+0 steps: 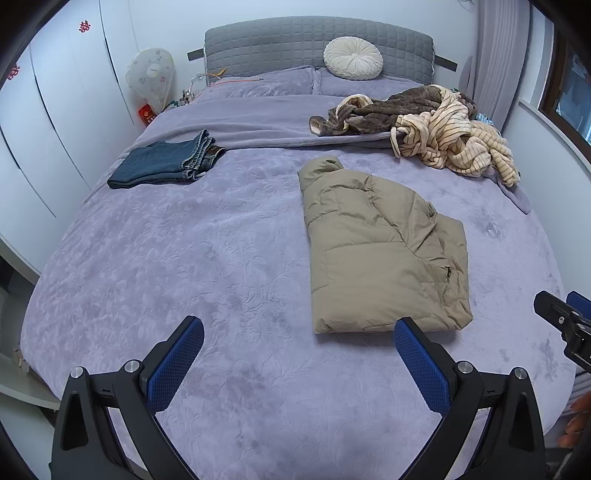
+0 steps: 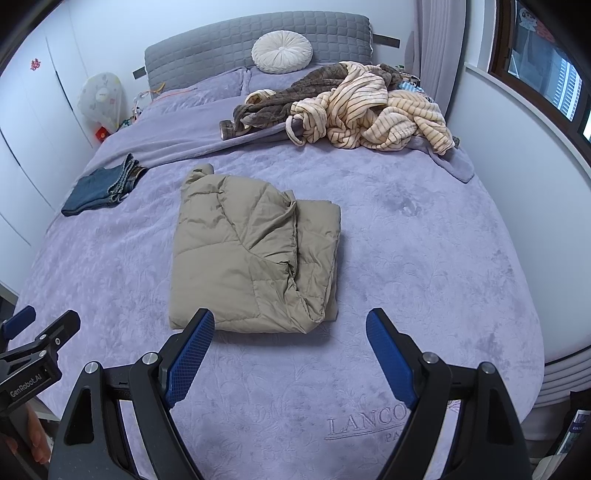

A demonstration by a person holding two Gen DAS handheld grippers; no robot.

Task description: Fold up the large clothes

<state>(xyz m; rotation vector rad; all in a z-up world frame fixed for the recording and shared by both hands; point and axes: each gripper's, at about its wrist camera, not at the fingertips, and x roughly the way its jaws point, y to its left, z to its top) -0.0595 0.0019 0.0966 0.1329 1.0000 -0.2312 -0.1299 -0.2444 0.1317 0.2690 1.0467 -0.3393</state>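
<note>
jacket (image 2: 255,251) folded lengthwise, mid-frame on bed (image 2: 424,277) | left gripper (image 1: 298,354) wide, empty | right gripper (image 2: 290,345) wide, empty, at near hem | advice: pinch both near hem corners evenly, lift low, fold toward collar at upper frame

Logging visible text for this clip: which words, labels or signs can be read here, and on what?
"GenRobot.AI": on the left hand-held gripper, right wrist view.
"LANCO", cut off by a finger: embroidered on the bedspread; the line below starts "PA", the rest is hidden.
Red wardrobe decals: ornamental signs, not legible.
Red packet by the fan: too small to read.
</note>
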